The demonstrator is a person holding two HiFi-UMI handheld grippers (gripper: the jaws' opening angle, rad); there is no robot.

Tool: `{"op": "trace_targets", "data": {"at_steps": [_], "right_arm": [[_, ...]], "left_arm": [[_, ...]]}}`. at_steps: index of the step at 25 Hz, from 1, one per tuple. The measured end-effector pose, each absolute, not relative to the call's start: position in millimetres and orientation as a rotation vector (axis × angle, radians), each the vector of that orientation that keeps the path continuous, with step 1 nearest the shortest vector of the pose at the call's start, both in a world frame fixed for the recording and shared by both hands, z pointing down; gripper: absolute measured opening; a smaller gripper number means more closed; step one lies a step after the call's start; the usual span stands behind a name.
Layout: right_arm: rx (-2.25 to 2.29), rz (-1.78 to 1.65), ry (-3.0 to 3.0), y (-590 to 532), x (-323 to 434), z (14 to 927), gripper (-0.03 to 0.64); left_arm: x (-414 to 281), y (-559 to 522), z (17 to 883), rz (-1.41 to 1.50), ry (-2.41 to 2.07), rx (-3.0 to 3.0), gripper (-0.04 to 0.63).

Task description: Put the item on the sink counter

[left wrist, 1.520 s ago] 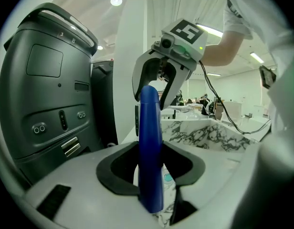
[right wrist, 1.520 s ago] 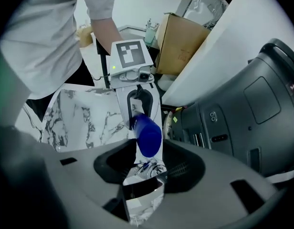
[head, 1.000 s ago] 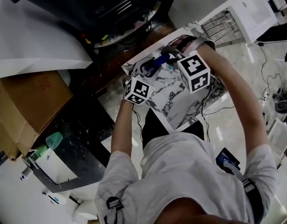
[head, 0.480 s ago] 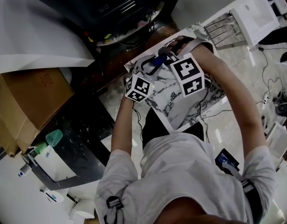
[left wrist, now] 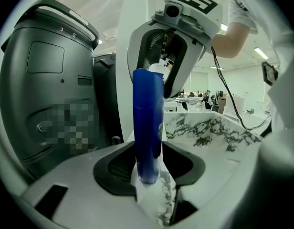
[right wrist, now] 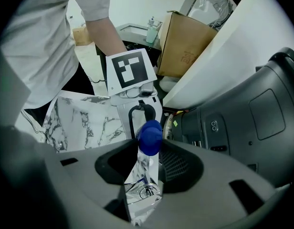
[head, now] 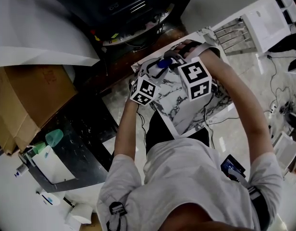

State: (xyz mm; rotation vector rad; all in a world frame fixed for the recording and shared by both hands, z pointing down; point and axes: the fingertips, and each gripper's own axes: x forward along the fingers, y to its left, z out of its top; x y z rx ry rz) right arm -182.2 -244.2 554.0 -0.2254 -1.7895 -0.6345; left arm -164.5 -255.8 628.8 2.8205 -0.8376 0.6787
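Right hand-held gripper (right wrist: 149, 162) has just eased its jaws slightly wider. The cap end of the blue bottle (left wrist: 148, 123) is still between them and, as far as I can see, still touching the pads, while the left hand-held gripper (left wrist: 149, 170) pinches the bottle's body. Both have otherwise stayed put over the far edge of the marbled tabletop (head: 186, 110) for the last second, with the bottle in the air and not set down. Looks like a handover to the left; placement not yet done.

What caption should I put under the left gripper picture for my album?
Left gripper clamped on a blue bottle, marble counter beyond.
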Motion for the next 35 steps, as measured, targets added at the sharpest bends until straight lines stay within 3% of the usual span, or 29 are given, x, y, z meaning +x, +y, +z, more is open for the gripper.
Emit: {"op": "trace_targets", "data": {"at_steps": [4, 9, 18, 25, 27, 30, 32, 35], "right_arm": [[-0.209, -0.618, -1.812, -244.3, -182.5, 552.1, 0.147], [-0.149, -0.580, -1.913, -247.0, -188.6, 550.3, 0.233], [0.081, -0.272, -2.178, -245.4, -160.1, 524.7, 0.242], [0.292, -0.216, -2.355, -196.7, -119.3, 481.0, 0.241], [0.348, -0.197, -2.419, -182.2, -111.4, 472.8, 0.206], [0.542, -0.123, -2.542, -179.5, -100.0, 462.3, 0.032], [0.648, -0.064, -2.606, -175.1, -94.3, 458.8, 0.008], [0.738, 0.001, -2.658, -165.6, -83.7, 456.2, 0.005]], "left_arm": [[-169.7, -255.3, 628.0, 0.674, -0.869, 2.797, 0.164], [-180.4, -250.4, 619.6, 0.606, -0.906, 2.738, 0.199], [-211.7, -228.6, 589.3, 0.535, -1.082, 2.632, 0.209], [-203.5, -188.4, 549.5, 0.410, -1.306, 2.530, 0.209], [-195.2, -179.9, 533.1, 0.347, -1.377, 2.486, 0.206], [-190.6, -170.5, 511.8, 0.251, -1.539, 2.376, 0.131], [-186.6, -162.9, 502.5, 0.223, -1.650, 2.304, 0.014], [-171.4, -151.3, 495.5, 0.255, -1.757, 2.232, 0.011]]}}
